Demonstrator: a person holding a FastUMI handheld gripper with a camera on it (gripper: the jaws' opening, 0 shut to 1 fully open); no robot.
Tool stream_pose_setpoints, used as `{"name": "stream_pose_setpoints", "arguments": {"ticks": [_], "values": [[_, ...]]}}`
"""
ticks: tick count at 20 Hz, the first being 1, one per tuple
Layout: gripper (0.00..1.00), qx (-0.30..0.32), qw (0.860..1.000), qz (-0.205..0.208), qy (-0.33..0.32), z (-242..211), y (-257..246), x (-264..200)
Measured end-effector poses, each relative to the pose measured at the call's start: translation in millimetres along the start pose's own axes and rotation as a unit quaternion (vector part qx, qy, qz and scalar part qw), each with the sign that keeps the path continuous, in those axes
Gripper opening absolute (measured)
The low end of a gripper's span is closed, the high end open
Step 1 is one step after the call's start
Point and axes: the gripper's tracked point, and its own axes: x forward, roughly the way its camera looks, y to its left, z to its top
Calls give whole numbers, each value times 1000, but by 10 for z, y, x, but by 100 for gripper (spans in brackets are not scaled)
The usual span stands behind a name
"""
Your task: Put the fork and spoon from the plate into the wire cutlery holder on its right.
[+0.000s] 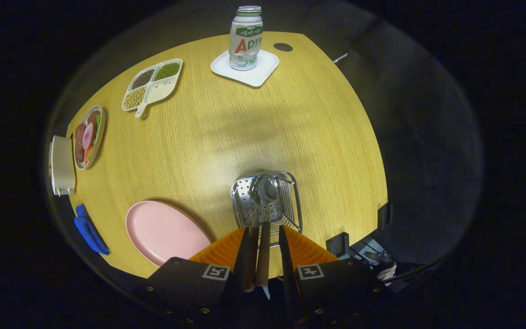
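At lower centre the gripper point(264, 237) pinches two wooden-handled utensils, a steel spoon point(267, 189) and seemingly the fork, over the wire cutlery holder point(286, 201) beside the empty pink oval plate point(162, 230); releasing off-centre could tip the holder.

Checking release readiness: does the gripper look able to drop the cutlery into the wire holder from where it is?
Probably yes. The gripper holds two wooden handles between its fingers, and the spoon bowl already sits over the wire cutlery holder, with nothing between them.
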Motion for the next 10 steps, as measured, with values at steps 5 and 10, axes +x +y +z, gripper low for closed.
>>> {"name": "stream_pose_setpoints", "arguments": {"ticks": [5, 10], "values": [[39, 28, 997, 18, -72, 175, -4, -215], [39, 70, 974, 24, -215, 483, -114, -735]]}}
